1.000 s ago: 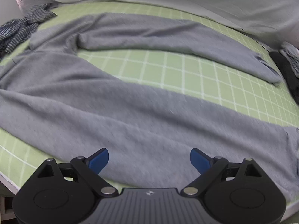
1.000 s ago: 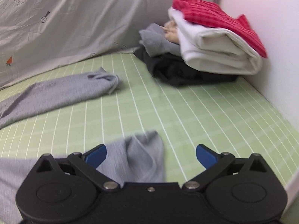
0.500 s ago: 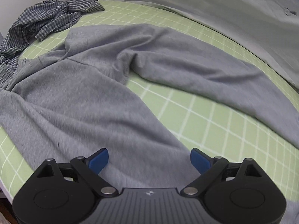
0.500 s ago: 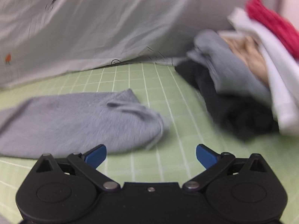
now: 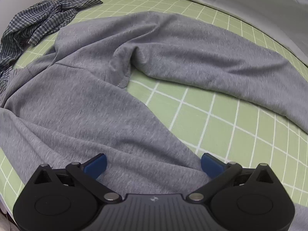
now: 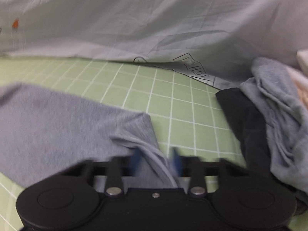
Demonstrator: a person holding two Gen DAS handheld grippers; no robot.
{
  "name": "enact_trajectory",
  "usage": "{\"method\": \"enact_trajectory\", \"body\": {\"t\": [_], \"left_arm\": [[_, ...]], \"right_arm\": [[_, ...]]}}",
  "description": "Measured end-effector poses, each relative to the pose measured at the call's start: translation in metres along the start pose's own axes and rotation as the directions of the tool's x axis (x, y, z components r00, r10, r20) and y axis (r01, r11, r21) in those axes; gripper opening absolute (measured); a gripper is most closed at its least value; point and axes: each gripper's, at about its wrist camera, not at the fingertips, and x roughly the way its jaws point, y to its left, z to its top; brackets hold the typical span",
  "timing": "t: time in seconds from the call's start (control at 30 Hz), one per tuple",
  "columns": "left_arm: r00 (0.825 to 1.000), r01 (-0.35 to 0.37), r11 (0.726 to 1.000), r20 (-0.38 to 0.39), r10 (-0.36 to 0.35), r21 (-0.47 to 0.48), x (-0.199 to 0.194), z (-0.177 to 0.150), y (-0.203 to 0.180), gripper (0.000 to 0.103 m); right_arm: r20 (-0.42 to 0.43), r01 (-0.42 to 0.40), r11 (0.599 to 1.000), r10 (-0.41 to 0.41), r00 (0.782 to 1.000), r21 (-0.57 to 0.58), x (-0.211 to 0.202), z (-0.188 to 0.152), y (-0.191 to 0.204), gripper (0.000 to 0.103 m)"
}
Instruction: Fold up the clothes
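Observation:
A pair of grey sweatpants (image 5: 100,104) lies spread on the green checked sheet (image 5: 227,123), its two legs splayed apart. My left gripper (image 5: 153,164) is open and hovers low over the near leg, close to the crotch. In the right wrist view the far leg's cuff (image 6: 142,132) runs in from the left. My right gripper (image 6: 156,161) has its blue fingers closing around that cuff, with cloth between them; the view is blurred.
A crumpled blue checked shirt (image 5: 40,19) lies at the far left. A pile of dark and grey clothes (image 6: 269,119) sits at the right, close to my right gripper. A pale grey sheet (image 6: 154,19) hangs along the back.
My right gripper moved forward to the far leg's cuff and closed from wide open onto it. My left gripper moved closer to the crotch and stayed open.

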Motion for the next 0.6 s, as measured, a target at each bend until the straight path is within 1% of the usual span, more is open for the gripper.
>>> {"method": "enact_trajectory", "body": {"t": [0.07, 0.17, 0.23, 0.27, 0.3, 0.33, 0.37, 0.4, 0.43, 0.5, 0.6], "left_arm": [[1.0, -0.006, 1.0, -0.006, 0.006, -0.007, 0.001, 0.001, 0.0, 0.103], [1.0, -0.011, 1.0, -0.014, 0.011, -0.015, 0.001, 0.003, 0.001, 0.103], [1.0, -0.01, 1.0, -0.015, 0.01, -0.013, 0.001, 0.004, 0.003, 0.103], [1.0, -0.01, 1.0, -0.019, 0.01, -0.014, 0.001, 0.005, 0.003, 0.103], [1.0, -0.011, 1.0, -0.023, 0.01, -0.014, 0.001, 0.006, 0.003, 0.103], [1.0, -0.011, 1.0, -0.026, 0.01, -0.015, 0.002, 0.007, 0.004, 0.103], [0.999, -0.011, 1.0, -0.03, 0.01, -0.015, 0.002, 0.007, 0.004, 0.103], [0.999, -0.011, 1.0, -0.034, 0.011, -0.016, 0.002, 0.008, 0.004, 0.103], [0.999, -0.011, 1.0, -0.035, 0.011, -0.016, 0.003, 0.008, 0.004, 0.103], [0.999, -0.011, 1.0, -0.033, 0.011, -0.016, 0.002, 0.008, 0.004, 0.103], [0.999, -0.011, 1.0, -0.035, 0.01, -0.015, 0.002, 0.007, 0.005, 0.103]], "right_arm": [[0.032, -0.012, 0.999, 0.01, 0.999, 0.042, 0.002, 0.01, -0.011, 0.004], [0.101, 0.051, 0.995, -0.059, 0.993, 0.083, 0.004, 0.032, -0.031, 0.004], [0.132, 0.083, 0.987, -0.102, 0.986, 0.139, 0.007, 0.044, -0.044, 0.004], [0.139, 0.102, 0.981, -0.125, 0.982, 0.162, 0.01, 0.049, -0.05, 0.005], [0.143, 0.105, 0.979, -0.131, 0.981, 0.174, 0.009, 0.05, -0.051, 0.011], [0.146, 0.099, 0.979, -0.126, 0.981, 0.178, 0.007, 0.048, -0.05, 0.02], [0.148, 0.093, 0.979, -0.121, 0.981, 0.183, 0.004, 0.047, -0.049, 0.027], [0.151, 0.087, 0.979, -0.117, 0.982, 0.187, 0.002, 0.045, -0.048, 0.036], [0.151, 0.08, 0.979, -0.11, 0.982, 0.19, -0.002, 0.04, -0.045, 0.038], [0.134, 0.091, 0.976, -0.119, 0.984, 0.2, -0.011, 0.023, -0.037, 0.039], [0.103, 0.101, 0.962, -0.131, 0.986, 0.255, -0.026, -0.004, -0.03, 0.041]]}}
